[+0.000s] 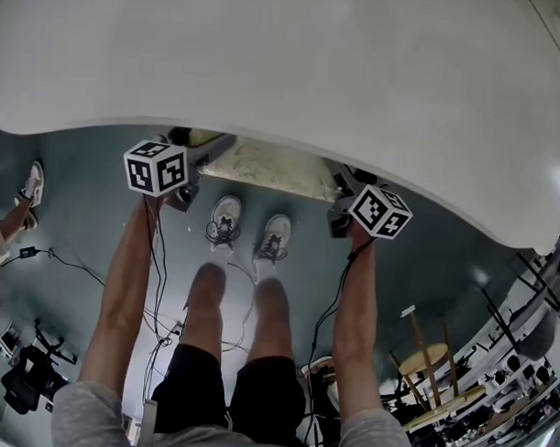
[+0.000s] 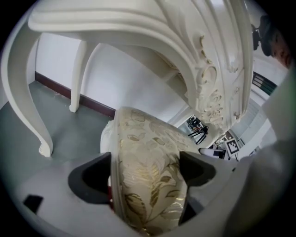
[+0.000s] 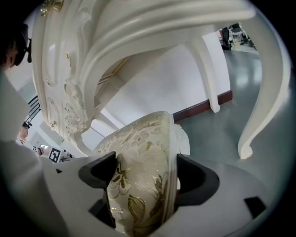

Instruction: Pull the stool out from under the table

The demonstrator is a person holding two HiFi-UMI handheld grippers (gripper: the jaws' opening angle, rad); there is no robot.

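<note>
Left claw [image 2: 145, 172] and right claw [image 3: 144, 175] both grip the stool [image 1: 268, 167].
Each claw's jaws are clamped on the edge of the padded floral seat, one claw at either side. Ahead of the claws, most of the seat lies beneath the white table [image 1: 295, 63], with a curved leg [image 2: 23, 92] beyond.

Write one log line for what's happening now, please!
left gripper: shut on stool | right gripper: shut on stool | stool: partly under table
</note>
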